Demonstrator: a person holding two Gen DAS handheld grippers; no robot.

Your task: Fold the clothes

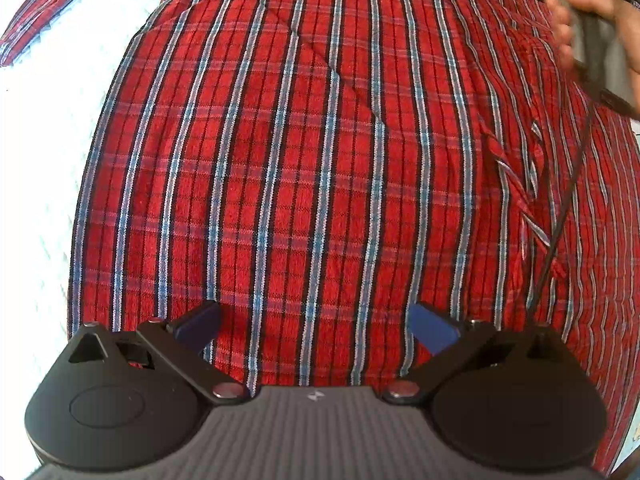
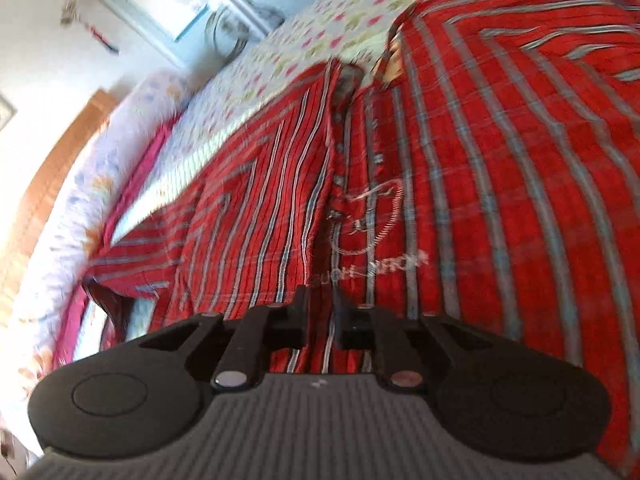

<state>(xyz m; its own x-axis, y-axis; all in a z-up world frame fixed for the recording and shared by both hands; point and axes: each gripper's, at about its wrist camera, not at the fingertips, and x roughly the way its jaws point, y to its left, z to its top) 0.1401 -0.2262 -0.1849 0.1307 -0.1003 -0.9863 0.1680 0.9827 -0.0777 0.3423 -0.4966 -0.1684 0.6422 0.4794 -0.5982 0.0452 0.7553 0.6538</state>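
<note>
My left gripper (image 1: 316, 324) hangs over the red plaid shirt (image 1: 304, 152) with its two blue-padded fingers (image 1: 434, 328) spread wide apart, nothing between them but the cloth below; I cannot tell whether the tips touch the fabric. The shirt lies spread across the bed, filling nearly the whole left wrist view, its blue, white and black stripes running away from me, with a diagonal crease crossing the upper middle. At the left the white bedcover (image 1: 36, 168) shows bare, and a sleeve (image 1: 44, 16) of the same plaid lies out on it in the far left corner. At the upper right a hand (image 1: 592, 28) grips the grey handle of the other device, and a thin black cable (image 1: 560, 208) runs down from it across the shirt toward my left gripper's body. In the right wrist view, which is blurred, my right gripper (image 2: 322, 320) has its fingers drawn close together on a narrow strip of the shirt (image 2: 460, 168), apparently the front edge with its buttons; the fabric passes between the fingertips, so I take it as pinched there. Beyond it the shirt's front lies open, with a pale printed emblem and lettering on the inside that I cannot read. A flower-patterned bedsheet (image 2: 304, 36) stretches behind the shirt, a long patterned bolster (image 2: 80, 200) lies along the left side, and a wooden headboard (image 2: 56, 160) stands beside it.
</note>
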